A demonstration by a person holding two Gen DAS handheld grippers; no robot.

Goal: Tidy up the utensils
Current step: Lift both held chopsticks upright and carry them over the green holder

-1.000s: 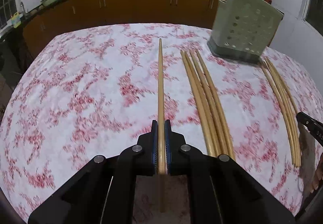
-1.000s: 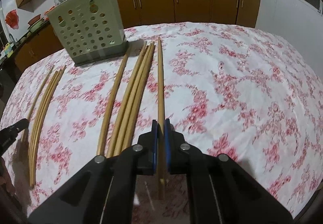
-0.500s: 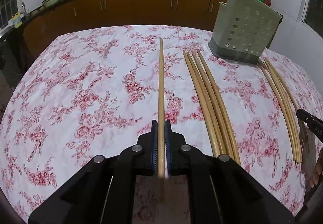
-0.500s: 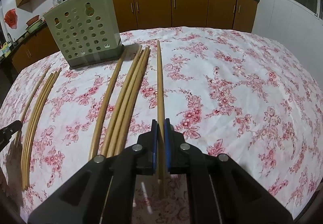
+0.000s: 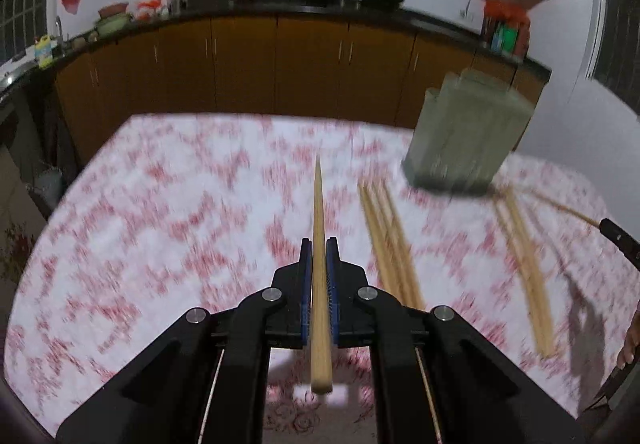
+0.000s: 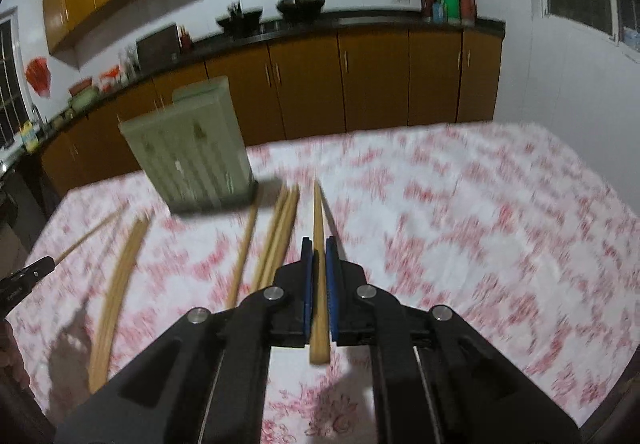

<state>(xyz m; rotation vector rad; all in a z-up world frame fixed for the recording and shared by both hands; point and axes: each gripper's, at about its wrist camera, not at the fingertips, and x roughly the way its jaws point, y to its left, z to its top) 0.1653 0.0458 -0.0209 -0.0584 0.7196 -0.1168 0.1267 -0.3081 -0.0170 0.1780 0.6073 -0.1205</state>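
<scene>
- Left hand-held gripper (image 5: 319, 256) clamped on one chopstick (image 5: 319, 244), above floral surface (image 5: 160, 224).
- Right hand-held gripper (image 6: 319, 256) clamped on another chopstick (image 6: 319, 228).
- Green perforated holder (image 6: 192, 147) at far side, loose chopsticks (image 6: 276, 236) beside.

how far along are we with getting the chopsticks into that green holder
Early on. Nothing visibly sits in the pale green perforated plastic holder yet. In hand: the left gripper is shut on one wooden chopstick, the right gripper on another. Left: loose bamboo chopsticks lie on the red-flowered tablecloth, with another bunch farther left.
</scene>
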